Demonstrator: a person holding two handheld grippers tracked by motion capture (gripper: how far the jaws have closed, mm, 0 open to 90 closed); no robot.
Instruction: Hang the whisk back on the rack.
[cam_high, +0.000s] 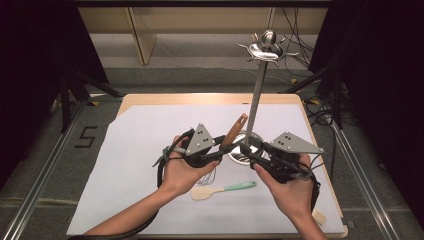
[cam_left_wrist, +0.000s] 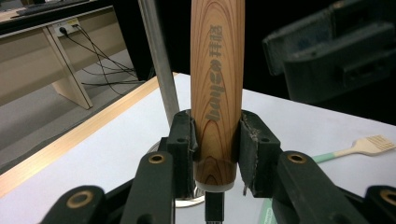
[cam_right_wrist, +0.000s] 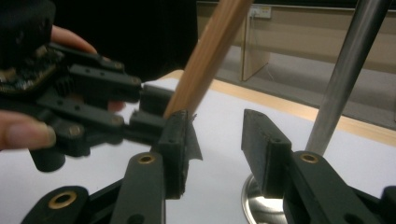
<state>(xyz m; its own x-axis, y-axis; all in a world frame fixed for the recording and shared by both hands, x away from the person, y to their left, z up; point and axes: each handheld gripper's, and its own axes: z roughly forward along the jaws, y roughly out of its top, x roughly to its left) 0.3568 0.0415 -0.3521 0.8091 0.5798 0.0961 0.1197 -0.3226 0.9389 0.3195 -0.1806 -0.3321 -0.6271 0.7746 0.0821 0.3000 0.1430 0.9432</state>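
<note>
The left claw (cam_left_wrist: 217, 140) is clamped on the wooden handle (cam_left_wrist: 217, 84) of a whisk, handle tilted upward, wire head (cam_high: 206, 176) hanging under the hand above the desk (cam_high: 150, 150). The right claw (cam_right_wrist: 215, 135) stands open with nothing between its pads, just beside the handle and the steel pole (cam_right_wrist: 345, 74) of the utensil stand (cam_high: 257, 100). Risks, as I judge them: the smooth handle could slide through the pads; either claw could knock the pole and rock the stand; the wires could brush the green-handled spatula (cam_high: 222, 190) lying near.

Even overhead light, dark sides, blurred close-ups.
</note>
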